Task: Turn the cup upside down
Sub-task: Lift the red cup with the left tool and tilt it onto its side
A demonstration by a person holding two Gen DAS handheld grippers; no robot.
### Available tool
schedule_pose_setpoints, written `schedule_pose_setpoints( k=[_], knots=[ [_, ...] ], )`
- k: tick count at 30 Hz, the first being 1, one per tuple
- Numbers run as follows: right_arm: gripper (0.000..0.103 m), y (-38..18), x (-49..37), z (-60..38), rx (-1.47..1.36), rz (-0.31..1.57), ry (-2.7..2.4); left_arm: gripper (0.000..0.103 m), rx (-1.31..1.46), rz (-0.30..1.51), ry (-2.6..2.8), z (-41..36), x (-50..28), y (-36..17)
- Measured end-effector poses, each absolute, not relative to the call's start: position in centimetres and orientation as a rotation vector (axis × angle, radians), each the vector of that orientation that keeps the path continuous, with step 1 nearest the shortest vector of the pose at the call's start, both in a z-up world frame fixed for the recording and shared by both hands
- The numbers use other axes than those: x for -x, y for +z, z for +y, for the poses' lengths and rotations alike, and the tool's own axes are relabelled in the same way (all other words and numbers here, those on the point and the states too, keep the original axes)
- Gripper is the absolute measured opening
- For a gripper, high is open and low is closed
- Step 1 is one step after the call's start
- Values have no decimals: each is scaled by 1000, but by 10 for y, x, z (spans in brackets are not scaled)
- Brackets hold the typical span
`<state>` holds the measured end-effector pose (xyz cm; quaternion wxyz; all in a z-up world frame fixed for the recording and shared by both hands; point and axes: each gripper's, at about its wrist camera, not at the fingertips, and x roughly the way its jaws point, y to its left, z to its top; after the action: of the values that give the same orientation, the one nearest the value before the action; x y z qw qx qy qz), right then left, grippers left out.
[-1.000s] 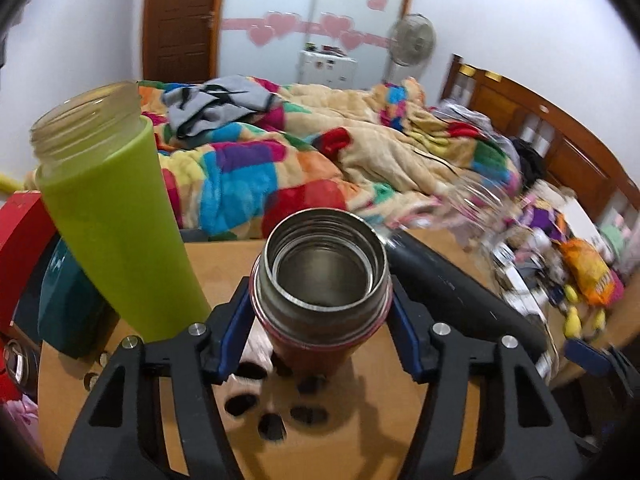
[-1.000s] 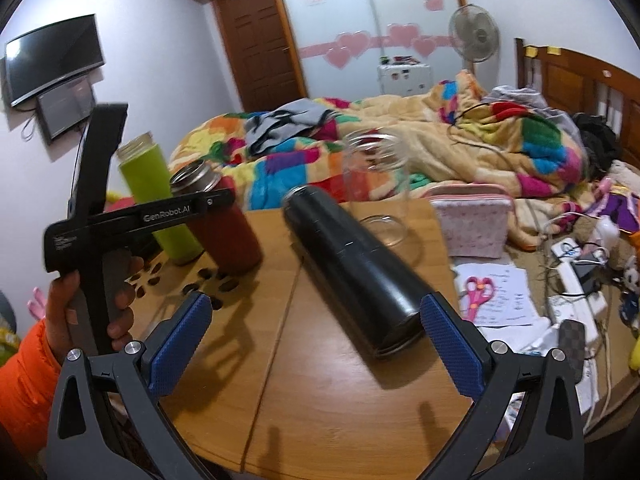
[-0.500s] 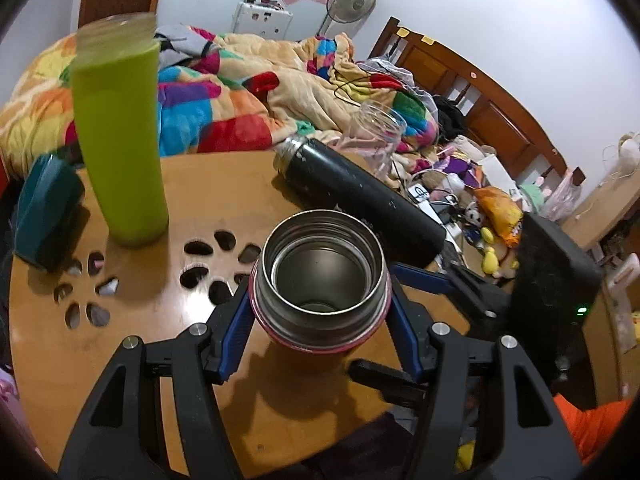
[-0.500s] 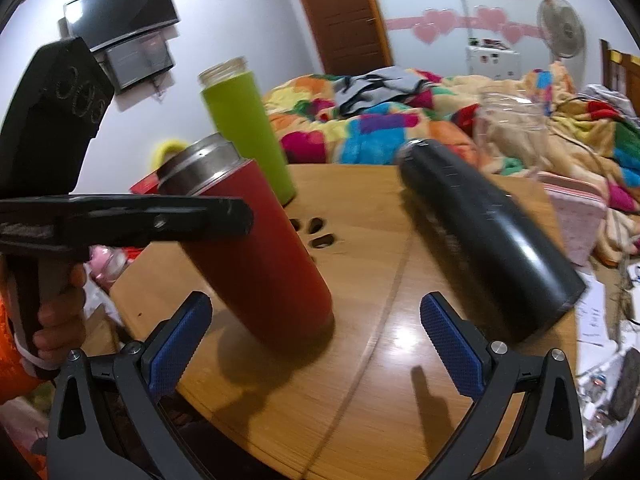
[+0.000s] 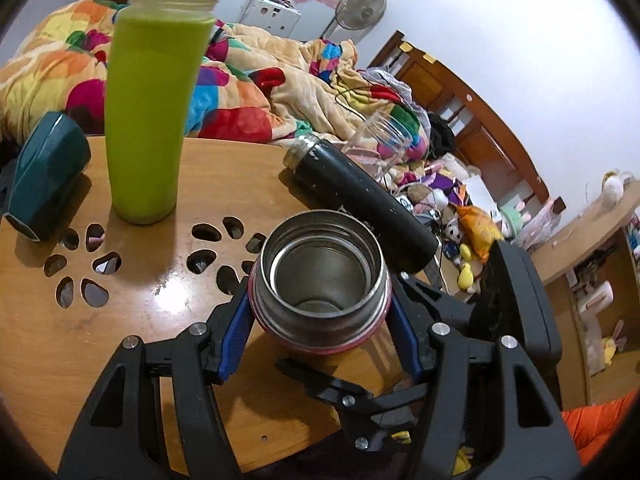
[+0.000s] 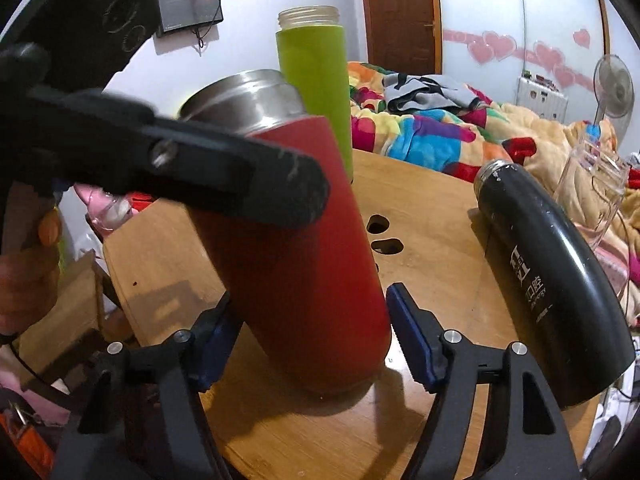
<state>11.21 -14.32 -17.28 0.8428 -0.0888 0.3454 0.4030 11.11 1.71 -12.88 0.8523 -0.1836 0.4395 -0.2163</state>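
Between my left gripper's (image 5: 320, 322) blue pads sits the red cup (image 5: 320, 280), pinched just under its steel neck, mouth up and showing me its bare metal bottom. From the right wrist view the cup (image 6: 304, 256) leans a little, its base low over the near part of the wooden table (image 6: 424, 240); I cannot tell whether it touches the wood or hangs just above it. My right gripper (image 6: 316, 344) has its pads set either side of the lower body, spread slightly wider than the cup, with a gap showing on the right pad, so I judge it is not gripping yet.

To do this step well, I think I should close the right pads squarely on the lower body before easing the left ones off the neck, so the cup is never loose. The smooth red wall looks slippery, so I want a firm, centred pinch.

Just right of the cup lies a black flask (image 6: 552, 280) on its side, and behind stands a green bottle (image 6: 316, 92); the turn should swing toward me, away from both.
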Motion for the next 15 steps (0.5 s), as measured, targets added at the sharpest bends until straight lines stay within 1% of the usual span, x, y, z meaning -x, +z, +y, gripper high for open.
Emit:
schedule_pose_setpoints(
  k=[6, 9, 11, 15],
  knots=[
    [62, -174, -104, -141, 205, 706, 839, 63, 430, 910, -425, 24, -116, -139],
    [61, -174, -105, -138, 207, 704, 838, 66, 431, 901, -382, 27, -117, -143],
    [61, -173, -104, -138, 208, 703, 842, 71, 426, 896, -339, 27, -118, -146],
    [60, -174, -99, -136, 213, 697, 857, 72, 461, 906, -292, 36, -120, -158]
  ],
)
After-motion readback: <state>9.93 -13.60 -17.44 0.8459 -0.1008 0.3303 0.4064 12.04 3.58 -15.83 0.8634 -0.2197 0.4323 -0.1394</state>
